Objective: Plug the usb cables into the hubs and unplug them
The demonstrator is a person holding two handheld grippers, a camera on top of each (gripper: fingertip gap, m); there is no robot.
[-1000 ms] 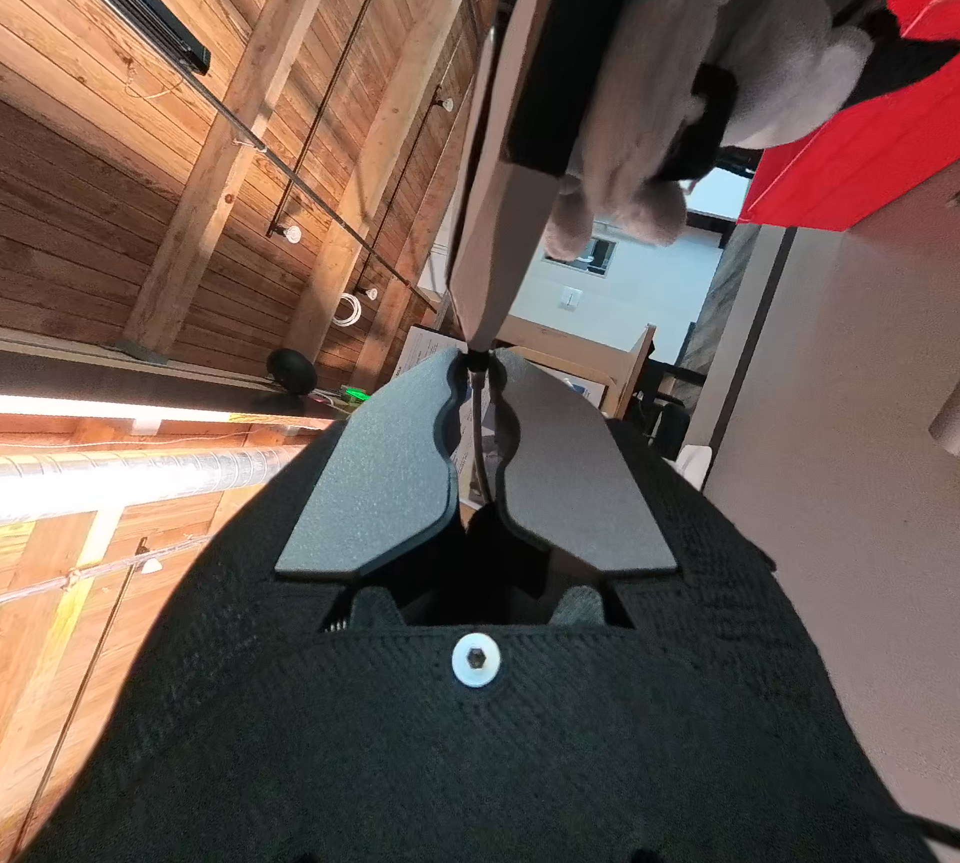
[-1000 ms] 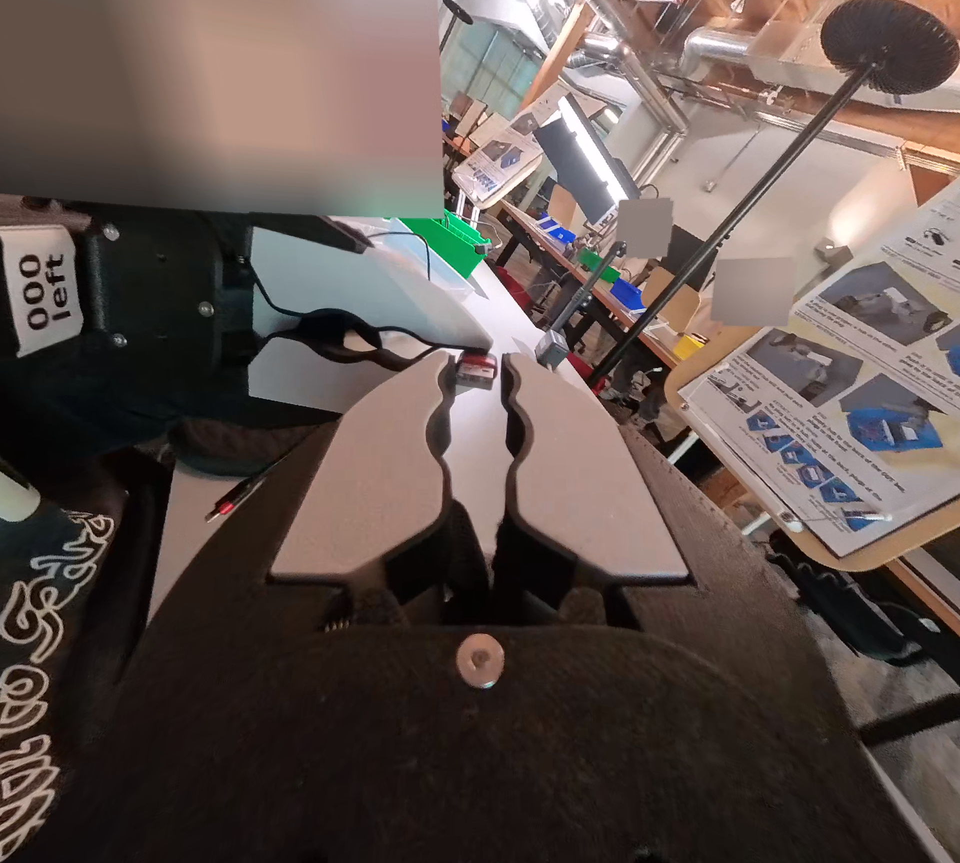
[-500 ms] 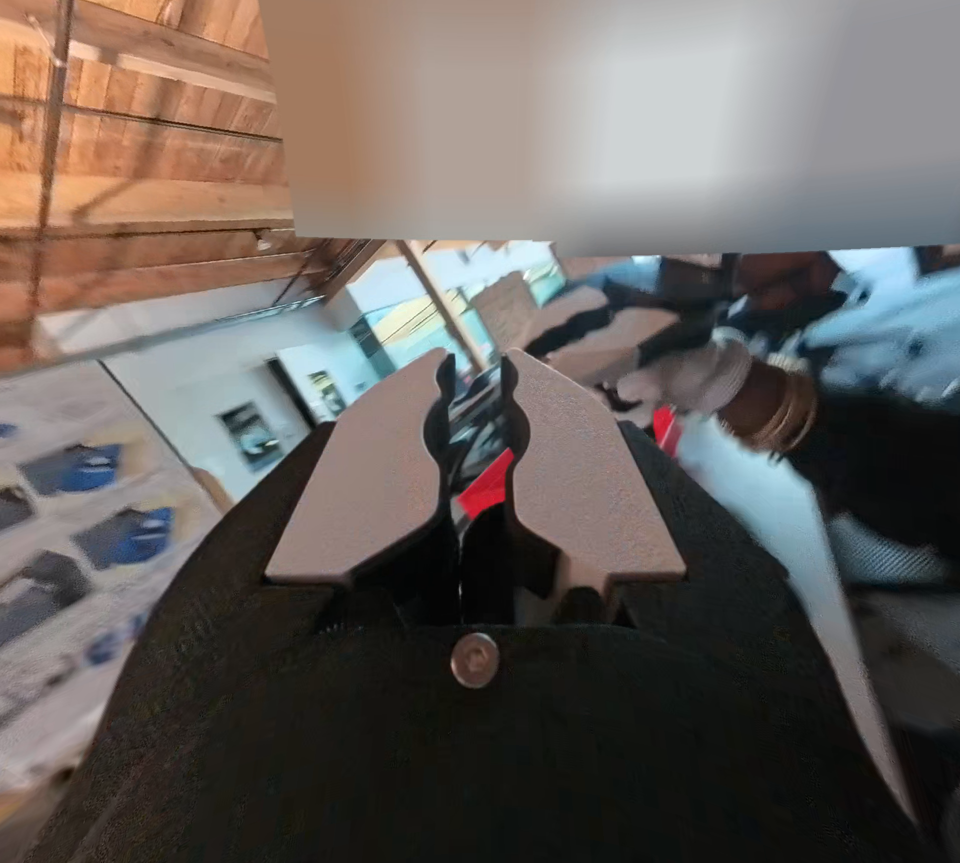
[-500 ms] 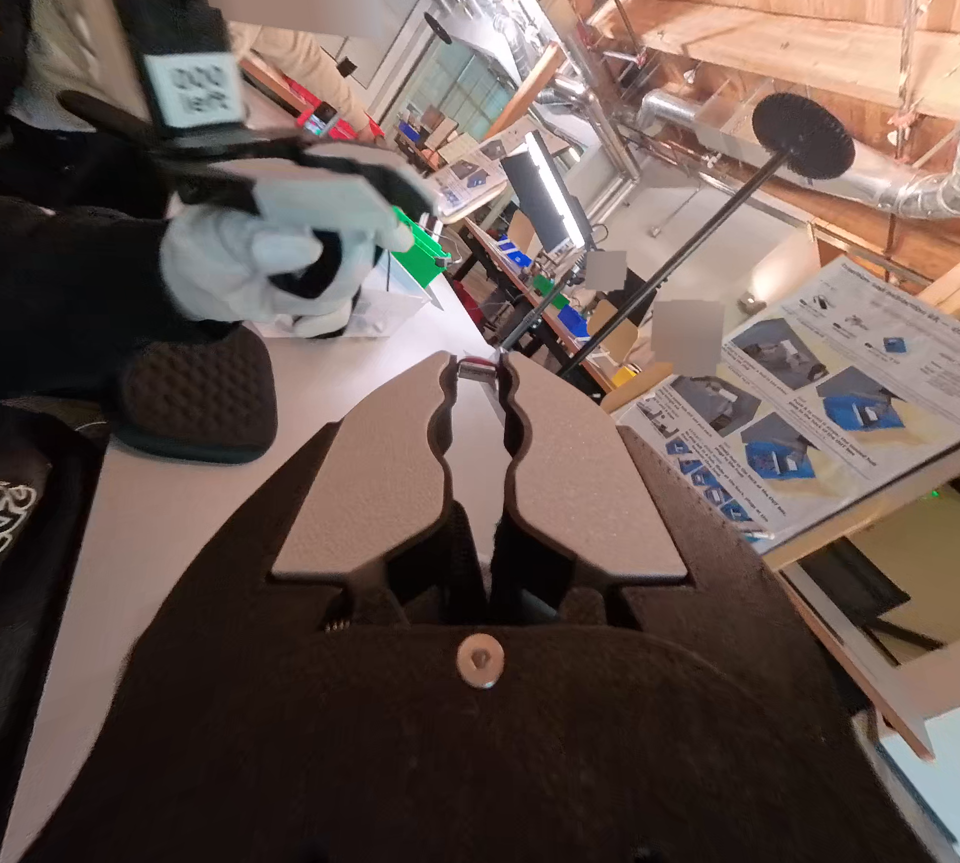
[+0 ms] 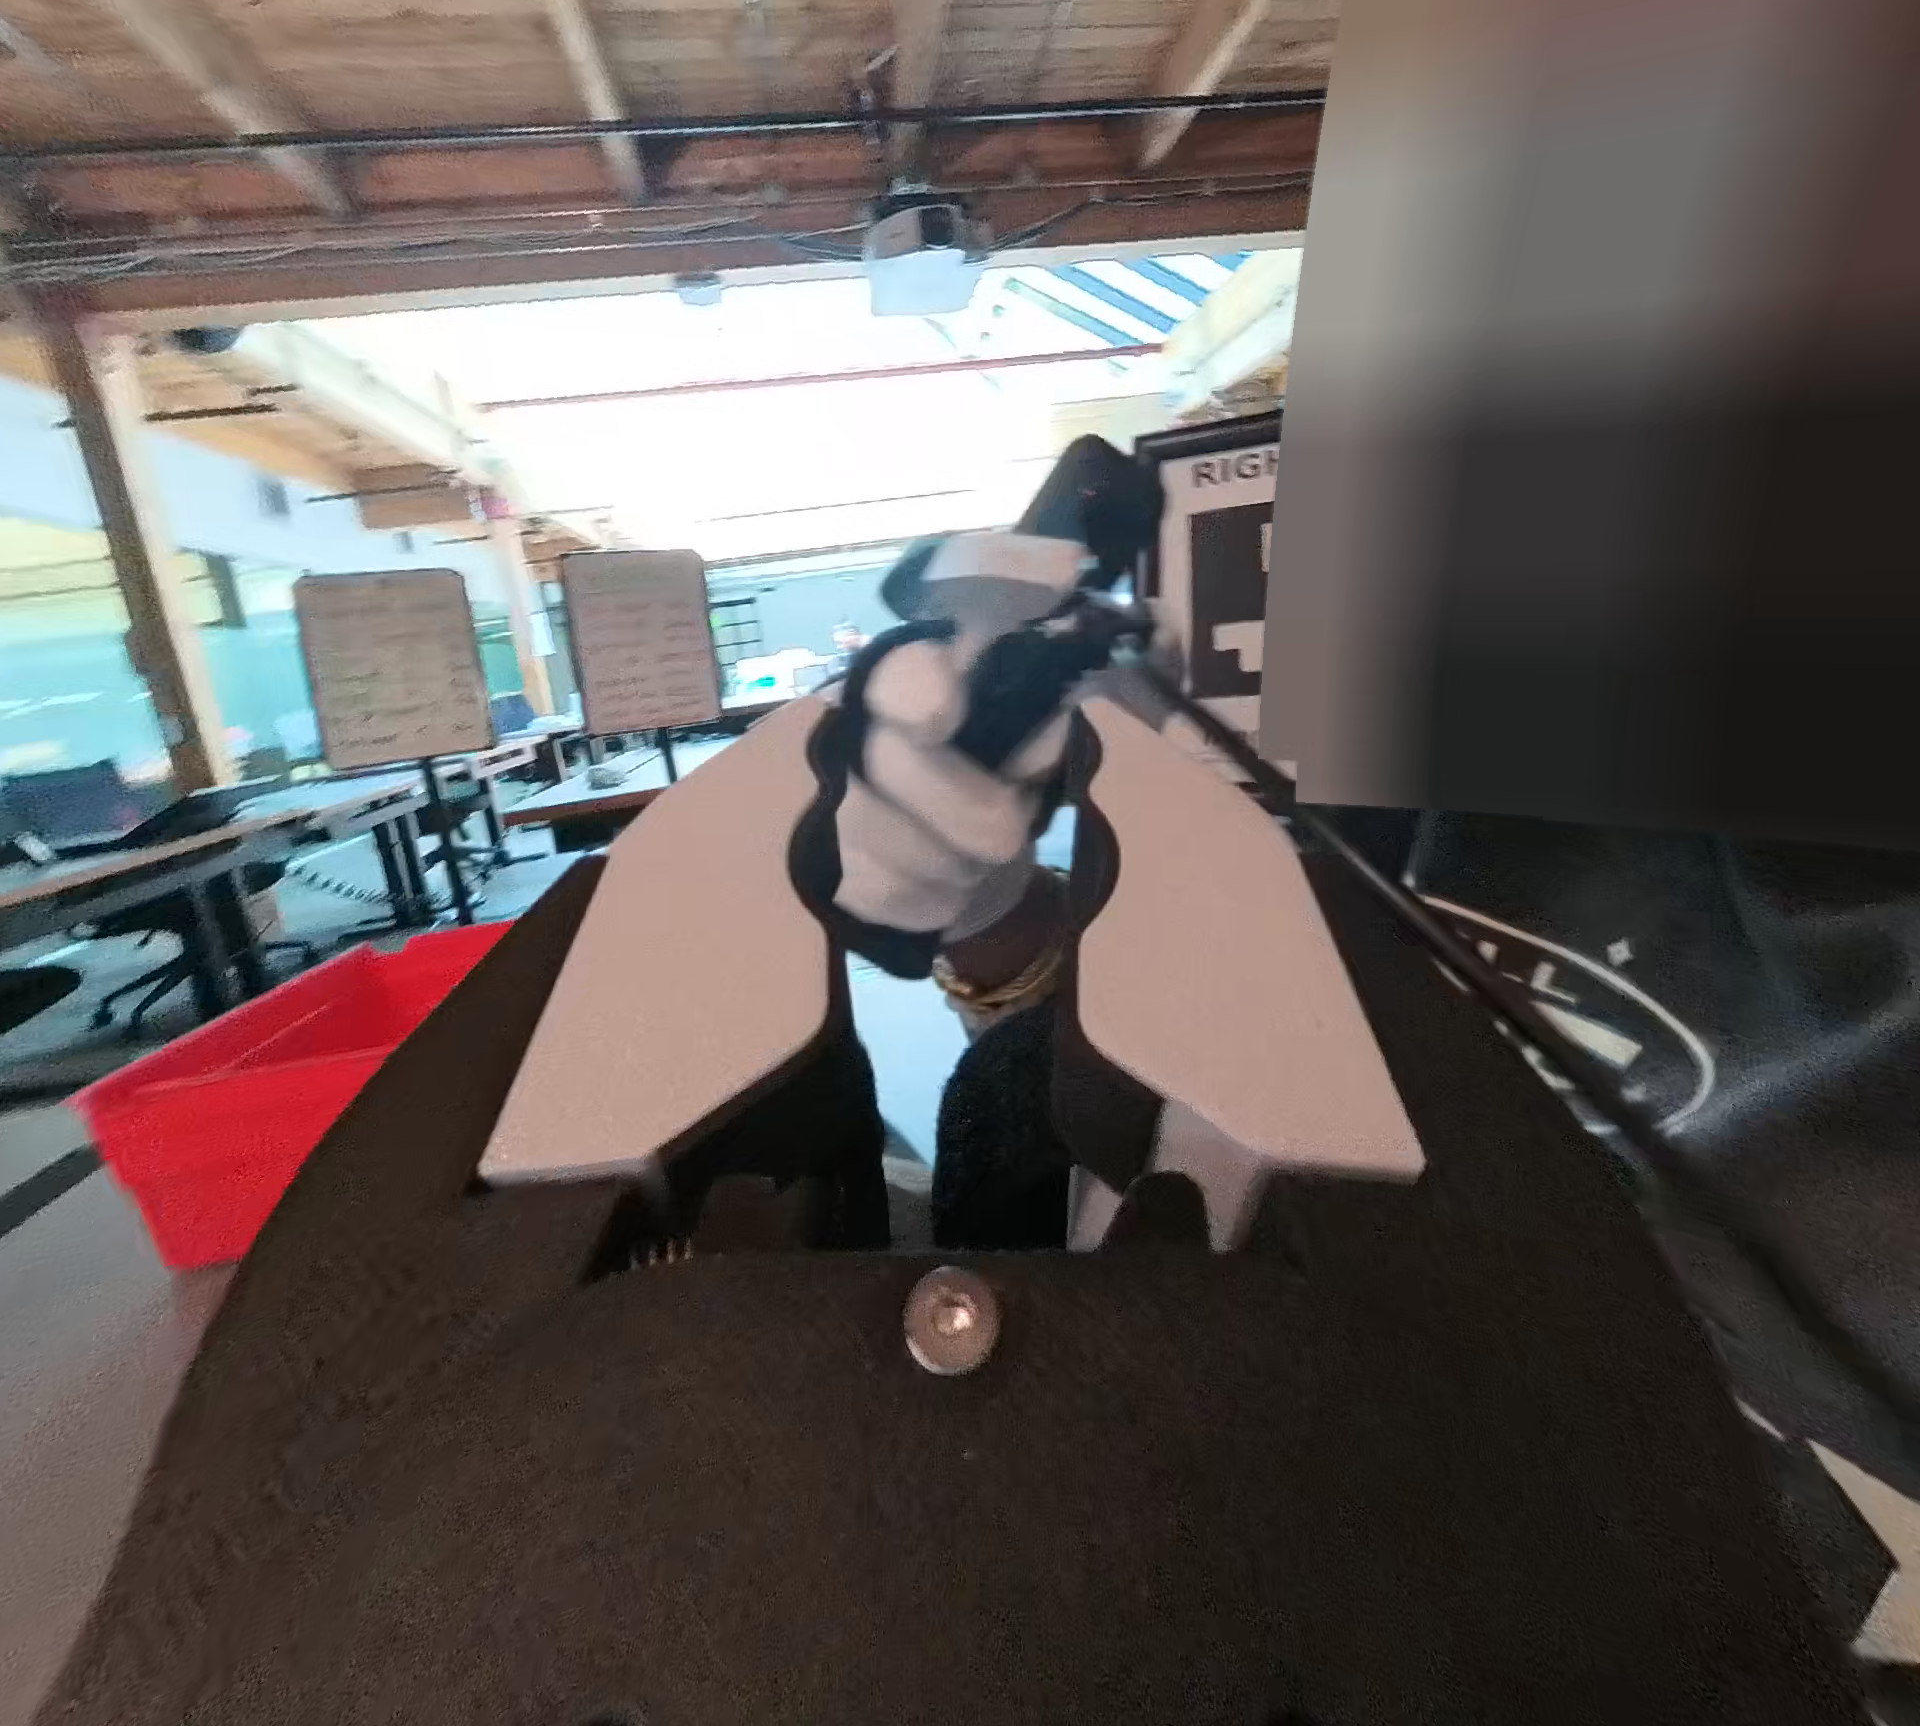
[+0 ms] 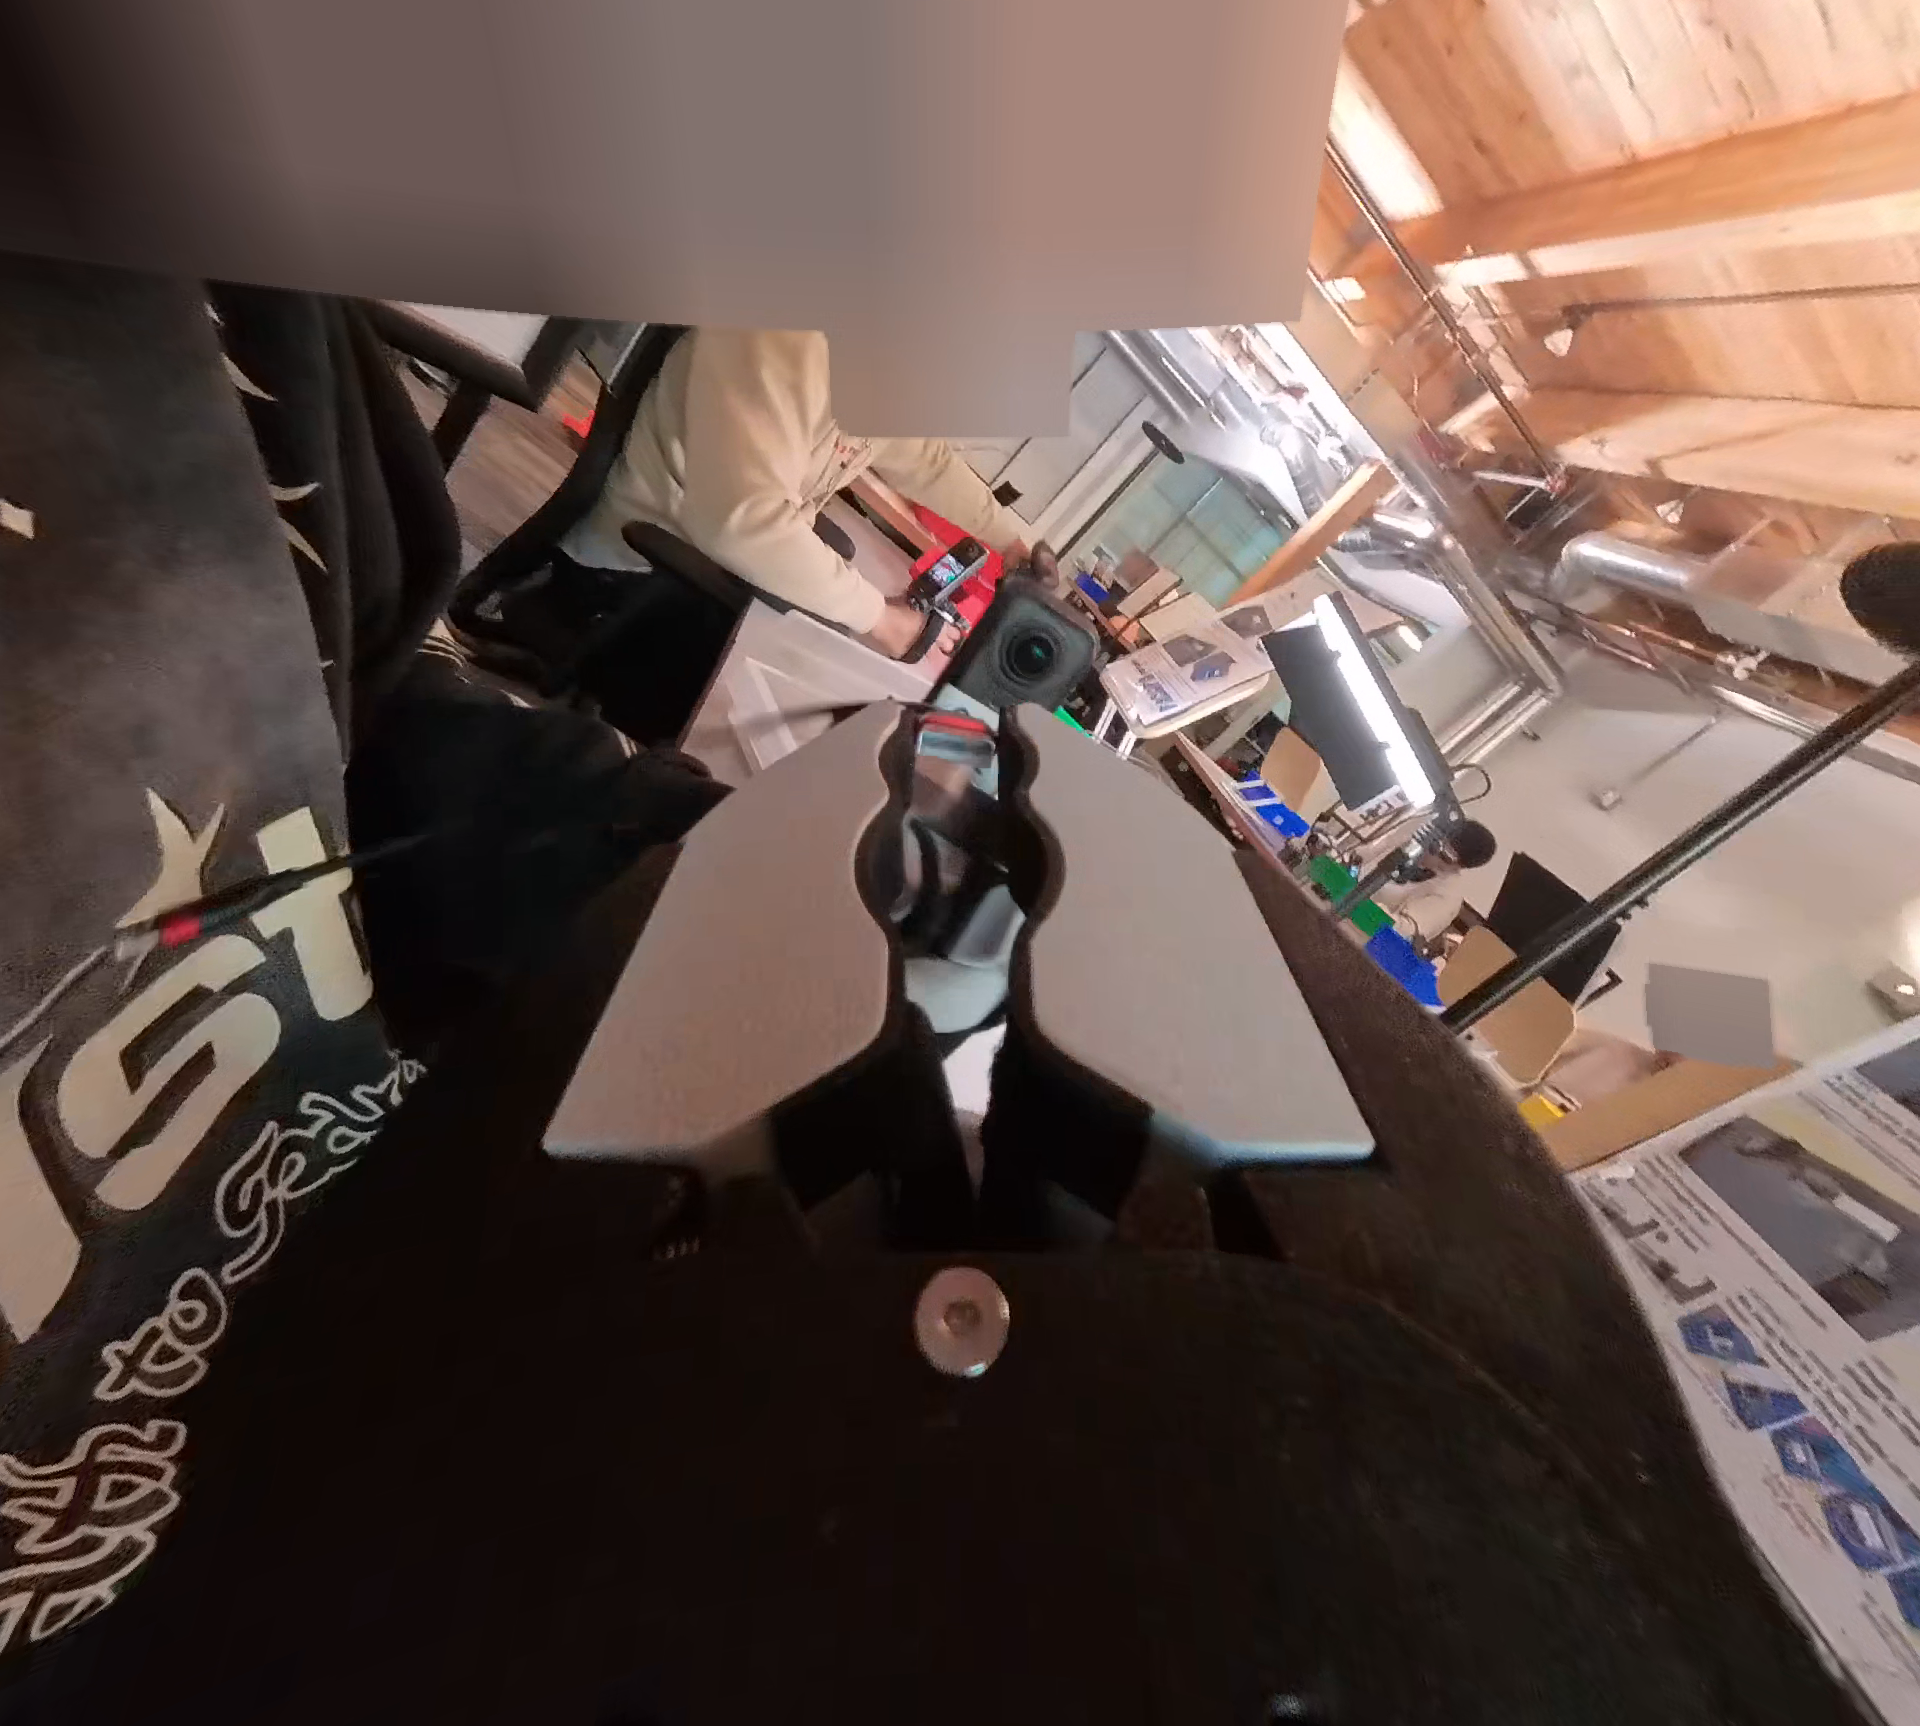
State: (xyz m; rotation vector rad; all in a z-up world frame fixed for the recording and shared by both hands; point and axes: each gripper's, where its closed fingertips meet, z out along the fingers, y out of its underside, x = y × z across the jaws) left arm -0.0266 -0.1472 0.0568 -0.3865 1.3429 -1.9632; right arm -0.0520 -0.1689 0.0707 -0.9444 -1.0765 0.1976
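Note:
Both grippers are lifted off the table and face each other. My left gripper is open and empty. Beyond its fingers a white-gloved hand holds the right gripper's handle. A thin black cable runs down to the right from there. My right gripper is shut on a silver USB plug with a red part at its fingertips. The left gripper's camera sits just beyond that plug. Another cable end with a red band hangs in front of a dark printed shirt. No hub is in view.
A red bin stands on the table at the left in the left wrist view. A person in a cream top sits at a desk behind. A board with printed sheets is at the right. A black pole crosses there. Less than 4 cm separates the two grippers' tips.
My left gripper let go of the cable it pinched, swung round from the ceiling towards the room, and opened. My right gripper turned left towards the person, still holding the plug.

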